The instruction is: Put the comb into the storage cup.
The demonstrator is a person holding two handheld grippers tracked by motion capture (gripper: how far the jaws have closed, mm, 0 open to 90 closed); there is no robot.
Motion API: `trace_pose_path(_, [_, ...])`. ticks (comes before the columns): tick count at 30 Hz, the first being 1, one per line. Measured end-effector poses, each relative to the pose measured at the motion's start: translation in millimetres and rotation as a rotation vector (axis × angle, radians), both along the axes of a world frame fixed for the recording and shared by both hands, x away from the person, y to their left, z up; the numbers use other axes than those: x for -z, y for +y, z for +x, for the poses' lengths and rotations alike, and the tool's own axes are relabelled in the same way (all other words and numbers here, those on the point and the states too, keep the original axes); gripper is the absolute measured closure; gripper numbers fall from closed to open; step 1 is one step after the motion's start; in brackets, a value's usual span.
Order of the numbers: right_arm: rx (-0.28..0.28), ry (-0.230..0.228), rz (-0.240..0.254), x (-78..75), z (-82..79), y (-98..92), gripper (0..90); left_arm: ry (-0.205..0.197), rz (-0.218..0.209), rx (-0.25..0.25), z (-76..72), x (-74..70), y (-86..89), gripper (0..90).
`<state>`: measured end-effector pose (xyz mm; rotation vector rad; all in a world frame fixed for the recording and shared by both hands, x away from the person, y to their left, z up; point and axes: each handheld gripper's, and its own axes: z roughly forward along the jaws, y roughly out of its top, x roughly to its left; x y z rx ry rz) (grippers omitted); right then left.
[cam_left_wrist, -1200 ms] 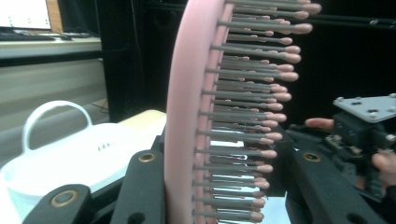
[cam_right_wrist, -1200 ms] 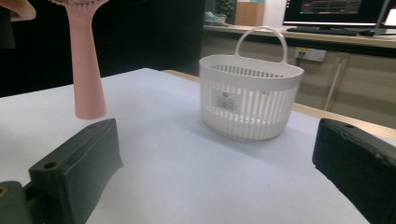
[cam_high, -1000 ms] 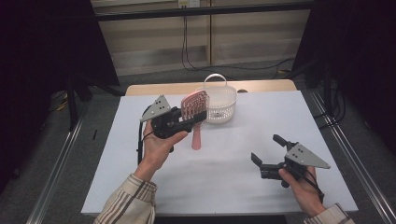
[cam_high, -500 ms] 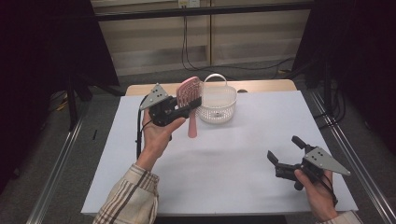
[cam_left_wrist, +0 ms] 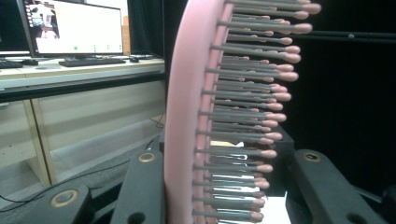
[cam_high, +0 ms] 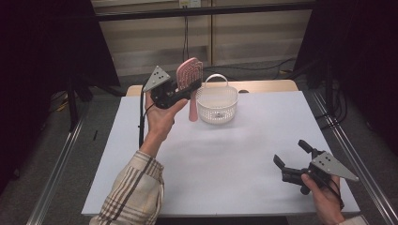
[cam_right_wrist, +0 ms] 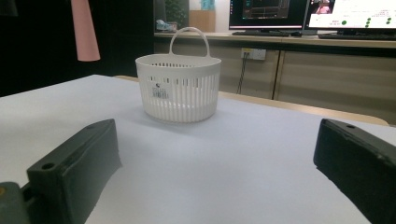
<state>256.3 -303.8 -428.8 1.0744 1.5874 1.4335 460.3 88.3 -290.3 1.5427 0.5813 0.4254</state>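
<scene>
- My left gripper is clamped on the pink hairbrush, jaws partly closed across the head: one on its back, the other on the bristle side.
- Brush is in the air, head up, handle hanging down, at 9 o'clock of the white basket, just beside its rim.
- My right gripper hovers low over the white table, jaws wide apart, nothing between them, at 5 o'clock from the basket, well apart.

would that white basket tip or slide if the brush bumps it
The basket looks like thin slotted plastic and seems empty, so probably light and apt to slide on the smooth table. Its wide base suggests sliding before tipping. The hairbrush looks rigid.
</scene>
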Motion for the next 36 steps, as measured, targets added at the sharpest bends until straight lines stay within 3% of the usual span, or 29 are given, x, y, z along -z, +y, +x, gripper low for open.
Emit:
trace_pose_path(9, [-0.017, 0.003, 0.000, 0.5, 0.0, 0.8, 0.1, -0.013, -0.005, -0.005, 14.2, -4.4, -13.1, 61.7])
trace_pose_path(21, [-0.013, 0.000, -0.010, 0.9, -0.5, 1.2, 0.4, -0.064, -0.006, -0.050, 34.5, -21.7, -26.7, 61.7])
trace_pose_path(28, [-0.013, 0.005, -0.003, 1.1, -0.7, 1.1, 0.0, -0.062, -0.019, -0.059, 46.7, -19.6, -41.4, 61.7])
trace_pose_path(34, [-0.020, 0.005, -0.001, 1.3, -1.4, 0.5, 0.0, -0.092, 0.019, -0.075, 55.1, -9.9, -49.2, 61.7])
trace_pose_path(36, [-0.021, 0.002, 0.000, 1.2, -2.0, 0.9, 0.0, -0.084, 0.032, -0.085, 58.5, -2.4, -49.7, 61.8])
